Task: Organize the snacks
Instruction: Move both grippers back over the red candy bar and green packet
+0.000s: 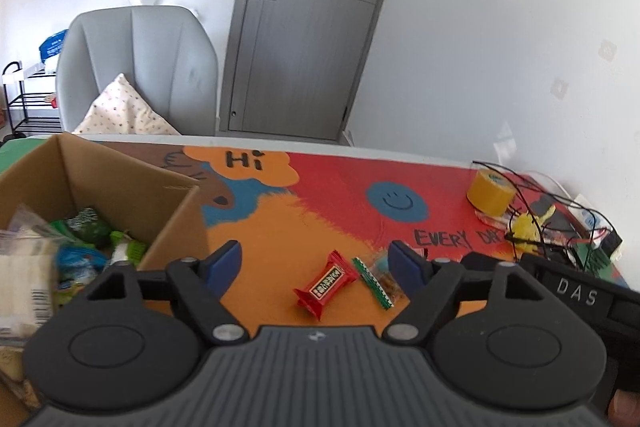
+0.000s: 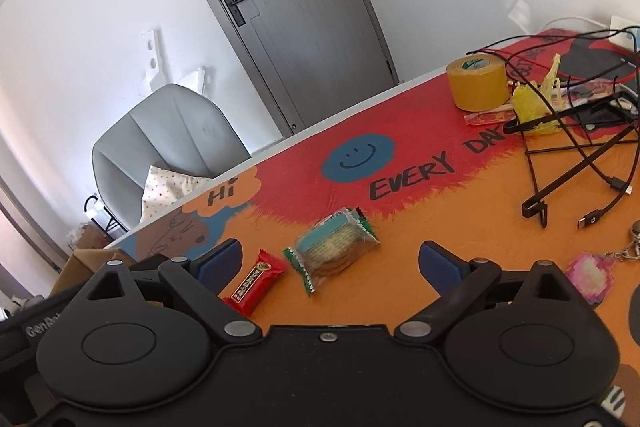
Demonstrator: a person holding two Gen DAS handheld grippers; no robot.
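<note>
A small red wrapped candy (image 1: 325, 283) lies on the orange part of the table mat, with a clear packet of biscuits with green ends (image 1: 378, 281) just to its right. My left gripper (image 1: 316, 261) hangs over them, open, with nothing between its blue pads. A cardboard box (image 1: 120, 179) at the left holds several snack packets. In the right wrist view the same red candy (image 2: 256, 281) and biscuit packet (image 2: 334, 251) lie ahead of my right gripper (image 2: 330, 263), which stands open and empty above them.
A yellow tape roll (image 2: 476, 81), a yellow plastic bag (image 2: 532, 103), black cables and a wire stand (image 2: 580, 163) crowd the mat's right side. A pink keychain (image 2: 592, 275) lies near the right gripper. A grey chair with a cushion (image 1: 136, 67) stands behind the table.
</note>
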